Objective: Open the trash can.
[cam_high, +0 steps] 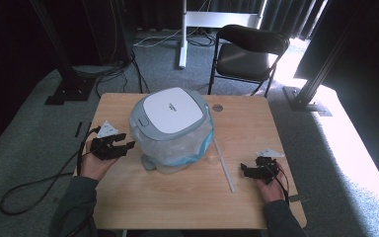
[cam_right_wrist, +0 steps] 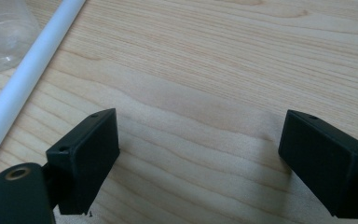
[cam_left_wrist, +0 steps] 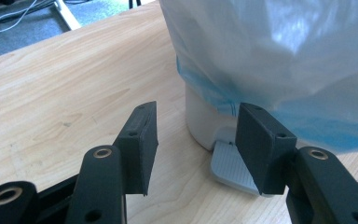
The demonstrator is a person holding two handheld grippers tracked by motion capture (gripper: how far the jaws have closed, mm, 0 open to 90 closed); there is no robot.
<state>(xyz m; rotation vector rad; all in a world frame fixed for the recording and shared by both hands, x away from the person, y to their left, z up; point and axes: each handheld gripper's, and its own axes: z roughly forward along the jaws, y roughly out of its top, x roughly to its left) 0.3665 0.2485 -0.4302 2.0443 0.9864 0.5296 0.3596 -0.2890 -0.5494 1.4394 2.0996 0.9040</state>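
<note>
Holding the right gripper (cam_right_wrist: 200, 154) low over the table (cam_high: 177, 207) near its right edge, jaws wide apart and gripping nothing. Holding the left gripper (cam_left_wrist: 196, 140) near the left edge, jaws about half open and also empty, just beside the bin (cam_high: 170, 118) and pointing at its pedal (cam_left_wrist: 228, 168).

Probably reaching for the pedal or for the bag (cam_left_wrist: 270, 56) hanging over it. Doing this well seemingly is meaning: going in low along the wood, centring the jaws on the grey pedal before closing, and avoiding the loose blue hem of the bag, since thin film is catching and tearing easily. Steadying the bin with the right gripper is probably helping too, a light bin sliding easily when pushed from one side.

Counting from near to far: two grippers; one white tube (cam_high: 224, 165) lying right of the bin; one clear plastic piece (cam_right_wrist: 2, 32) beside the tube, too blurred for naming; one bin in the middle, toward the far edge, with one bag and one pedal; one chair (cam_high: 246, 49) behind the far edge.
</note>
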